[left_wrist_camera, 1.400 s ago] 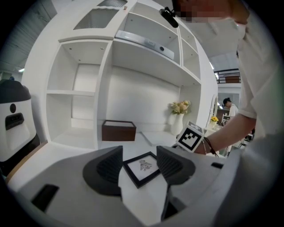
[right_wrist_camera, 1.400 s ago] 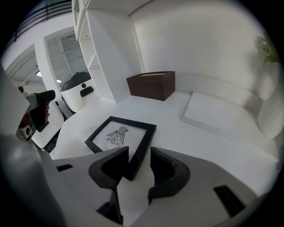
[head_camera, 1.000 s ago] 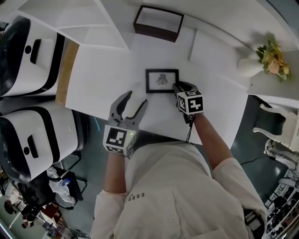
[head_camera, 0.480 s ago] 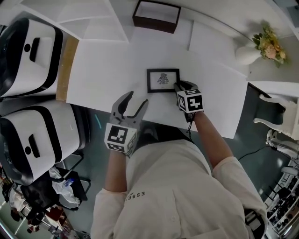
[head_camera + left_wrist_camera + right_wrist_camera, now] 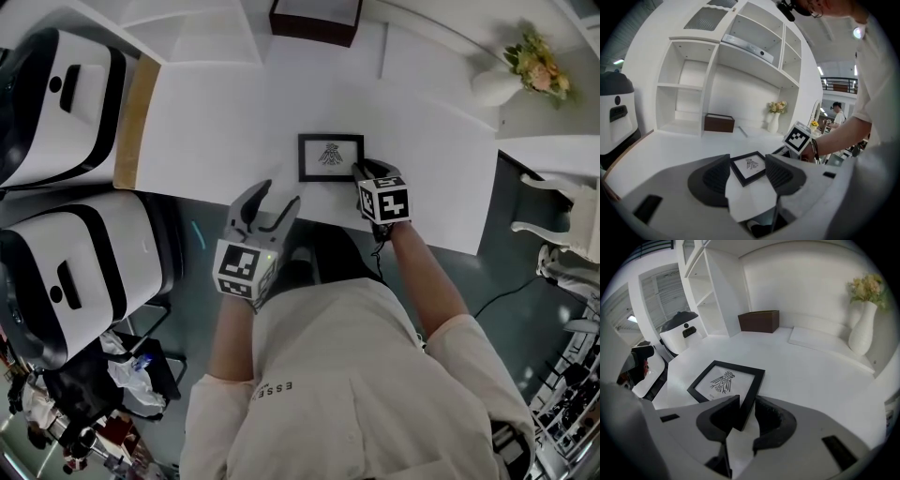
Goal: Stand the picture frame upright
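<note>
- The picture frame (image 5: 330,157) is drawn closer to the near edge of the table (image 5: 216,122) than a second ago. It is now farther from the brown box (image 5: 316,19) at the back.
- The right claw (image 5: 360,170) is shifted toward the person along with the frame.
- The left claw (image 5: 272,200) is likewise pulled back: its tips are now found at the table's near edge, and its marker cube is carried off the table.
- The frame is seen lying face up on the near half of the table, with a dark bird-like print shown on white inside a black border. Whether its gripped corner is lifted off the surface cannot be told.
- The right claw is closed narrowly on the frame's near right corner, and the black border is pinched between the two dark pads.
- The left claw is held wide with nothing between its jaws. The frame is seen beyond its tips, apart from them and to their right.
- A white vase of flowers (image 5: 497,86) is placed at the table's far right, well apart from the frame.
- An open white shelf unit (image 5: 693,79) is shown behind the table in the left gripper view.
</note>
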{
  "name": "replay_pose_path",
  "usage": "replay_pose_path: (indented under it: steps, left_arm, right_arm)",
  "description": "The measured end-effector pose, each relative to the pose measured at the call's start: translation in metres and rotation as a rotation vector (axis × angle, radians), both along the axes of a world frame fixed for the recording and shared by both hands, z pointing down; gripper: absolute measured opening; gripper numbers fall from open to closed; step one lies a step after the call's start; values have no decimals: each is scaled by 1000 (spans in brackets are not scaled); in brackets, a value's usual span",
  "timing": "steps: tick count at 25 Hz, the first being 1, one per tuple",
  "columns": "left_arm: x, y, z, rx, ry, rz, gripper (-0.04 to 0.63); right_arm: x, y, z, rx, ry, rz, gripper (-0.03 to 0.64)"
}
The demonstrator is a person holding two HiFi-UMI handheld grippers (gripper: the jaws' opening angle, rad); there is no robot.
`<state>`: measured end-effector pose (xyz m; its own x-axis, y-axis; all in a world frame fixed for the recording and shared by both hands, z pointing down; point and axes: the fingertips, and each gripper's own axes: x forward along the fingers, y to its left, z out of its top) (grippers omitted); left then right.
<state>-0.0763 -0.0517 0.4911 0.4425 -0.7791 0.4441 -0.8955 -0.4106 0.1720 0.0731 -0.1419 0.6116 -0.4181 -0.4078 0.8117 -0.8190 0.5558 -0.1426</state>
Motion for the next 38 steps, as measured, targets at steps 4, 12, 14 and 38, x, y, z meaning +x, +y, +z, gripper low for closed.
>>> replay_pose_path:
  steps: [4, 12, 14, 38]
  left_arm:
    - [-5, 17, 6, -26, 6, -5, 230]
    - [5, 49, 33, -114, 37, 68, 230]
    - [11, 59, 43, -149, 54, 98, 230]
    - [52, 88, 122, -541, 567, 74, 221]
  right_arm:
    - [2, 17, 1, -4, -2, 17, 114]
    - [7, 52, 2, -15, 10, 10, 114]
    - [9, 60, 2, -16, 9, 7, 114]
    - [32, 113, 2, -11, -1, -59, 114]
